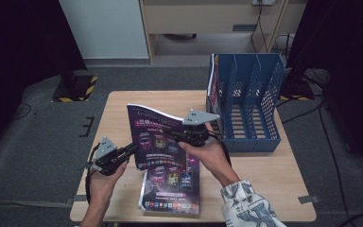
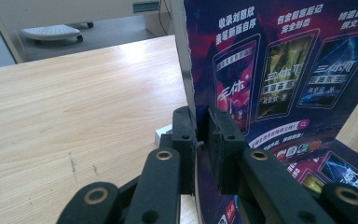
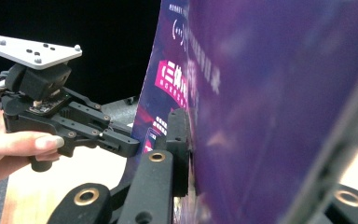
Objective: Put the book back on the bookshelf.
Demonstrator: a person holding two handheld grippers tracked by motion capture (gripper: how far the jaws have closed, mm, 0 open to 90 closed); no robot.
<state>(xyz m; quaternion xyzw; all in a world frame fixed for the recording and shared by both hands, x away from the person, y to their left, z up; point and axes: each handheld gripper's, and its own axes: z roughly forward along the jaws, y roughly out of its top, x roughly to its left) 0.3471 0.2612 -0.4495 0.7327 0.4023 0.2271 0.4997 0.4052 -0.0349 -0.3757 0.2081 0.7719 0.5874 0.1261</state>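
The left black two-jaw gripper (image 1: 131, 150) pinches the lower left edge of a thin purple-covered magazine with book pictures and Chinese lettering (image 1: 158, 137); in the left gripper view its jaws are pressed together on that edge, one pad on each face of the cover (image 2: 279, 70). The magazine stands lifted off the light wooden table (image 1: 118, 113), raised between the two grippers and tilted, its printed face toward the person

The right black gripper (image 1: 185, 137), with a grey three-cornered plate on top, grips the same magazine at its right edge. In the right gripper view one jaw presses flat against the purple cover (image 3: 270, 93), the other jaw sits behind the sheet, so it too is clamped on the magazine. The left gripper (image 3: 121, 142) shows farther off there, held in a hand (image 3: 9, 144)

Below both grippers, a second purple magazine (image 1: 172, 191) lies flat on the table near the front edge. To the right of the right gripper, just beside it, stands a blue plastic slotted file rack (image 1: 253, 101), with something red and white in its leftmost slot
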